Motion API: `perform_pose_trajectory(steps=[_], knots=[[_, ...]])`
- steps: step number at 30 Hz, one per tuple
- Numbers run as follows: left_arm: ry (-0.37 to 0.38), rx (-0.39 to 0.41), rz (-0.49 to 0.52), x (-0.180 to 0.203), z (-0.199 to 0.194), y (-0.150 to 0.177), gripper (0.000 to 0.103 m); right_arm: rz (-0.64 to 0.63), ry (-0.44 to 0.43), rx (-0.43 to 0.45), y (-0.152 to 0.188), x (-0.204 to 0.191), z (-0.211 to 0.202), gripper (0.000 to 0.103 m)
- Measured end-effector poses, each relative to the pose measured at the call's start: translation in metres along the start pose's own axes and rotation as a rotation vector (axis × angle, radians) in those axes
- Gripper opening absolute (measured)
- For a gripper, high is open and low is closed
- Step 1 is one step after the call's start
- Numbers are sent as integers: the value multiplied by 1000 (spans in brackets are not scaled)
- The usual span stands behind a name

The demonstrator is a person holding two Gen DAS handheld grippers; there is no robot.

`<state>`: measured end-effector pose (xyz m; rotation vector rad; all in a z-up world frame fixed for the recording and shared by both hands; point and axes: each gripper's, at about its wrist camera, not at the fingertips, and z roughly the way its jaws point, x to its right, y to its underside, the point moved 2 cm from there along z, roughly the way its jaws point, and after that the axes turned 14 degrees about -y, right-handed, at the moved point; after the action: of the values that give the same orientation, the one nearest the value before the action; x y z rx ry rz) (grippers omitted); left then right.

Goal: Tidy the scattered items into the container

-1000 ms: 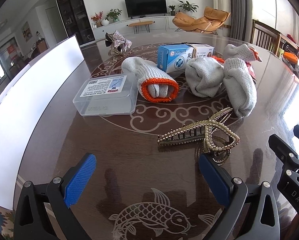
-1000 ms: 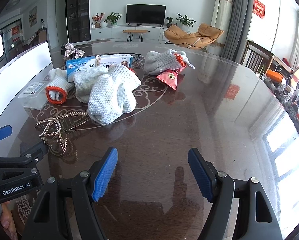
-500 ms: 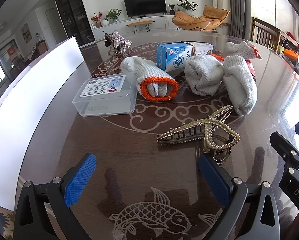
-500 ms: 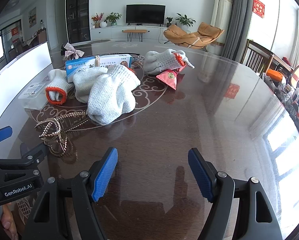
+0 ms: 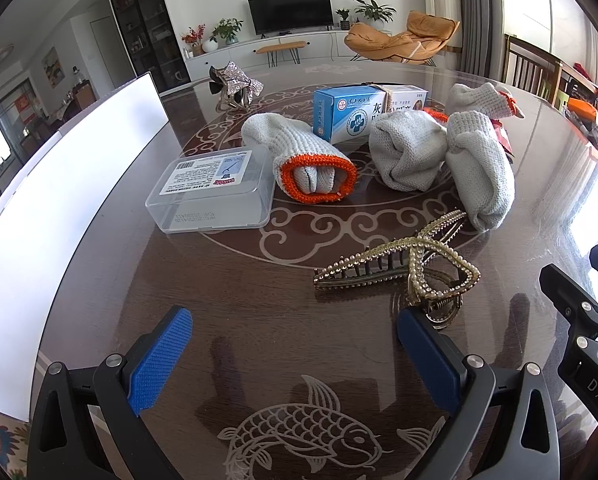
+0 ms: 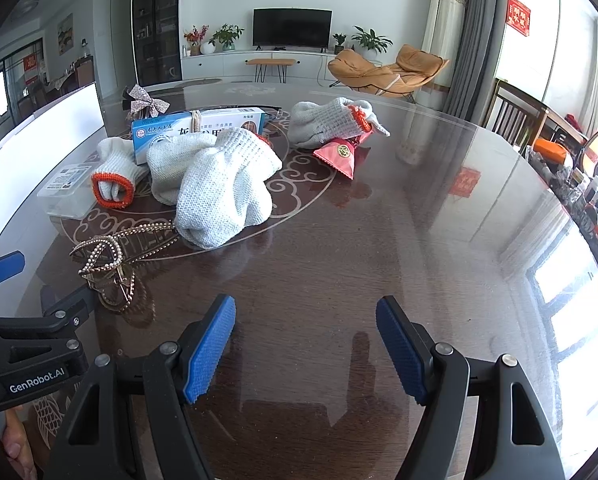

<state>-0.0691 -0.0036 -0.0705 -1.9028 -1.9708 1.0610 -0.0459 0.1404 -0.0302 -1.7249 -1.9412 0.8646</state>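
Scattered on the dark glass table [image 5: 227, 288] lie a gold beaded hair claw [image 5: 403, 264], a clear plastic box [image 5: 211, 192], a rolled white glove with an orange cuff [image 5: 303, 164], more white gloves [image 5: 439, 152], a blue medicine box [image 5: 351, 118] and a glittery bow clip [image 5: 239, 82]. A red pouch [image 6: 339, 156] sits under another glove [image 6: 327, 124]. A white container wall [image 5: 59, 184] runs along the left. My left gripper [image 5: 291, 320] is open just short of the hair claw. My right gripper [image 6: 306, 306] is open over bare table, right of the claw [image 6: 111, 256].
The table's right half [image 6: 439, 220] shows only reflections. Chairs [image 6: 511, 116] stand past the far right edge, and a cluttered shelf [image 6: 587, 192] lies to the right. The two grippers sit side by side near the front edge.
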Motion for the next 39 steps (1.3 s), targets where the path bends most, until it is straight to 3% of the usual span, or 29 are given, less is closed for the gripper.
perform_pose_trajectory(steps=[25,33,39], knots=[[14,-10,-6,-3,2,0,103,-1,-3,-4,2,-2,0,74],[250,-66,-52,-45,12,11,103,-1,-12,-2,2,-2,1,74],[404,-76,44,-45,11,5,103,14,-25,23,2,1,-4,74]])
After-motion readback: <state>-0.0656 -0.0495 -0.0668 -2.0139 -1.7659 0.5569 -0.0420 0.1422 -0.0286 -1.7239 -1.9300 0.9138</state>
